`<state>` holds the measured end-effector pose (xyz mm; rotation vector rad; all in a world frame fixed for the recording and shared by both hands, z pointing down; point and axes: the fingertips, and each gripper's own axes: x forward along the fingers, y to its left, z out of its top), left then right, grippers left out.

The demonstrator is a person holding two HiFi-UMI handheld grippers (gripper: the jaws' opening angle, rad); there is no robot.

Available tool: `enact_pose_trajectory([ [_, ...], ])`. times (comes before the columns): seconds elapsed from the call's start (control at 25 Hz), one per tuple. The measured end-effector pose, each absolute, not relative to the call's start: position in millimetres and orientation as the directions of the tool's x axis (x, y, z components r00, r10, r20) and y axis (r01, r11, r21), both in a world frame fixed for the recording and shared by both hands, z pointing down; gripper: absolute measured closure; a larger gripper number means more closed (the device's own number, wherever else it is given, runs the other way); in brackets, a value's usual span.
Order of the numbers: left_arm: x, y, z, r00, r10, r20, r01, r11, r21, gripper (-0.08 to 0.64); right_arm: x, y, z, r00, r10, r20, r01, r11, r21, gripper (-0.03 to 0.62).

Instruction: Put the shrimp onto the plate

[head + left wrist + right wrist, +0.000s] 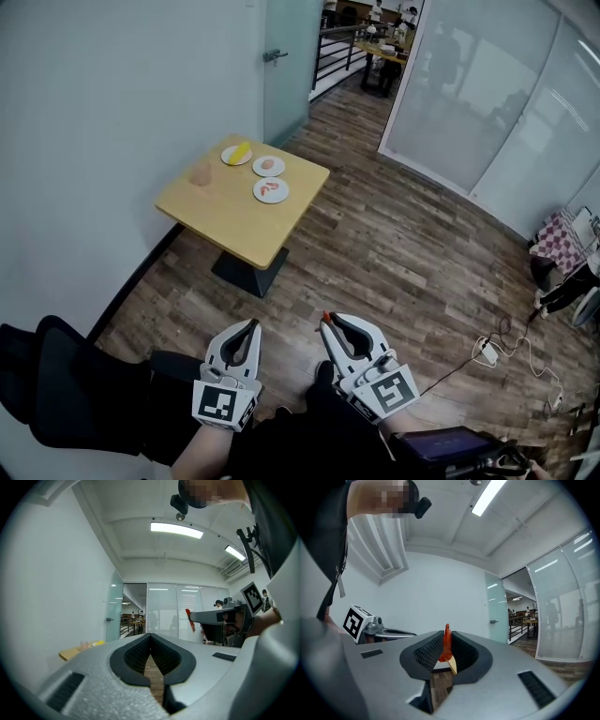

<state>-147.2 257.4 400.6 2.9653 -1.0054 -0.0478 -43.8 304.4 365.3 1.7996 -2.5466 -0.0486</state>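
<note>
My right gripper (325, 320) is shut on a small orange-red shrimp (446, 645), which stands upright between its pads and pokes out past the tips (325, 317). It also shows in the left gripper view as a red sliver (189, 619). Beside it my left gripper (254, 324) is shut with nothing in it, its tips meeting (150, 636). Both hang over the wooden floor, far from the yellow table (230, 220). On that table stand three white plates: one with shrimp pieces (271, 190), one with a pale orange item (269, 166), one with a yellow item (236, 154).
A translucent cup (201, 174) stands on the table by the wall. A black chair (56, 389) is at my lower left. Cables and a power strip (487, 352) lie on the floor to the right. Frosted glass partitions (487, 103) line the right side.
</note>
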Motion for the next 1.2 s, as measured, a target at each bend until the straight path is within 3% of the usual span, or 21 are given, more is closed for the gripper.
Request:
enact_pose_trajectory([
  [0.32, -115.3, 211.8, 410.1, 0.778, -0.628, 0.016, -0.628, -0.778, 0.008, 0.560, -9.0, 253.5, 374.9, -0.363, -0.932, -0.013, -0.932, 0.363, 0.012, 0.543],
  [0.88, 39.1, 98.6, 385.5, 0.721, -0.693, 0.007, -0.692, -0.721, -0.028, 0.560, 147.3, 131.8, 369.3, -0.433, -0.901, 0.003, -0.901, 0.433, -0.006, 0.543],
  [1.2, 49.1, 33.6, 399.5, 0.669, -0.743, 0.027, -0.743, -0.669, -0.009, 0.560, 162.2, 63.7, 368.5, -0.494, -0.869, -0.028, -0.869, 0.495, -0.016, 0.543],
])
